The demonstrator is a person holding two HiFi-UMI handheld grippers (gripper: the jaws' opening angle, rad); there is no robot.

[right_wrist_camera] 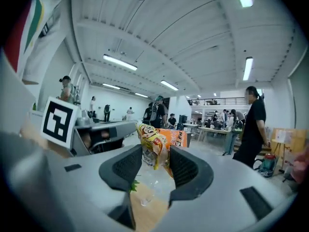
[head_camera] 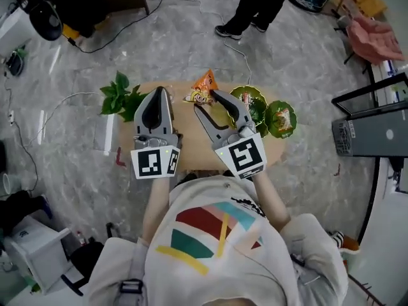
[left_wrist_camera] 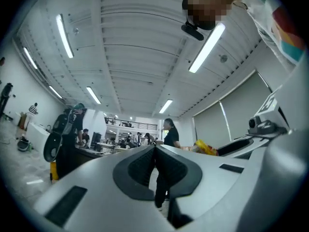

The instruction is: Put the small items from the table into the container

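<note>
Head camera looks steeply down; cameras on left gripper and right gripper face level toward 12 o'clock, all sharing the packet.

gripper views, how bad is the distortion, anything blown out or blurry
Left gripper view: strong fisheye, the ceiling ribs bow, the strip light is blown white, the corners are black. Right gripper view: same bowing and dark corners, but the snack packet between the jaws is crisp, with no motion blur.

Bare table between plant and green bowls; orange packet beyond.
</note>
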